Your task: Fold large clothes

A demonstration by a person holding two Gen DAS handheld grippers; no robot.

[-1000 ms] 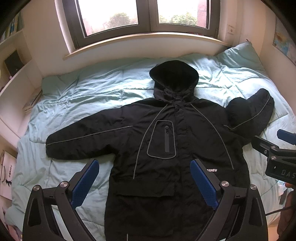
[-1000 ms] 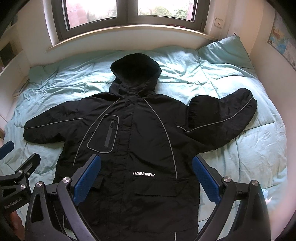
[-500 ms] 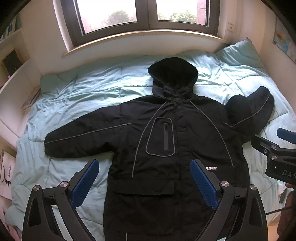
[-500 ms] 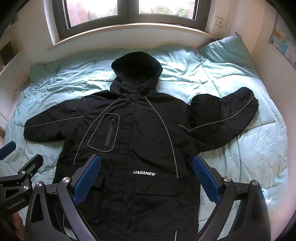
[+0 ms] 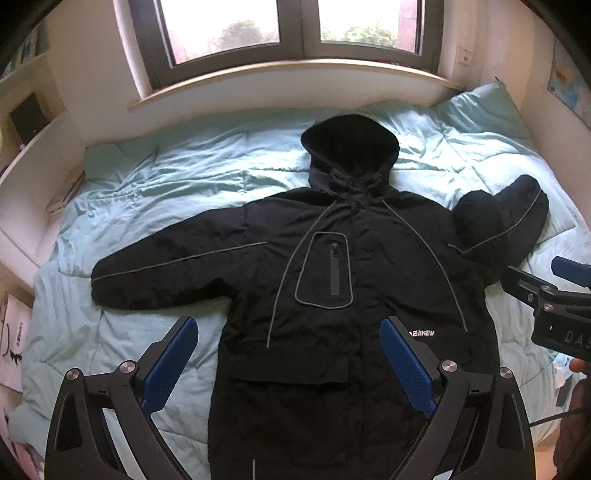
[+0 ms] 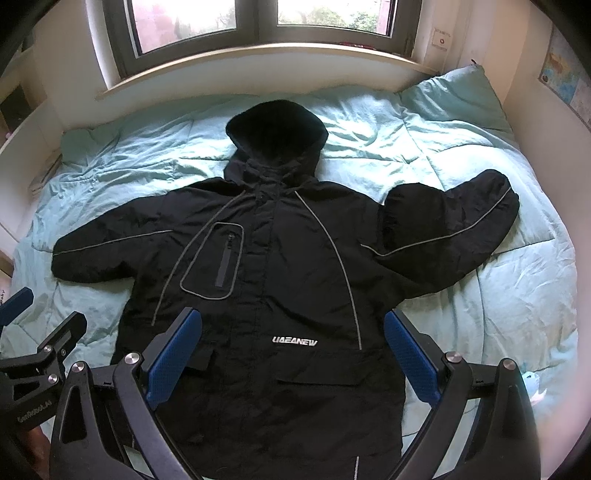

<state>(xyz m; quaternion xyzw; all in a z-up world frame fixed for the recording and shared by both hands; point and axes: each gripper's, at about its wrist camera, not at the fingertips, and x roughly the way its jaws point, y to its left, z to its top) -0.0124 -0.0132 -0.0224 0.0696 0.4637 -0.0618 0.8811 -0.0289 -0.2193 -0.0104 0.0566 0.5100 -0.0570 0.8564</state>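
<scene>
I see one black jacket (image 5: 332, 295) spread on one quilt (image 5: 166, 192), two sleeves out; both my grippers, left (image 5: 288, 354) and right (image 6: 293, 343), hover with jaws apart.

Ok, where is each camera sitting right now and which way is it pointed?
Left wrist: rides the left gripper, above the bed's near edge, facing the window; open blue fingers frame the jacket; the right gripper pokes in at right.
Right wrist: rides the right gripper, same heading, set further right; open fingers over the jacket's hem; the left gripper shows at left.
Shared: jacket spread flat on the quilt, hood toward the window.
</scene>
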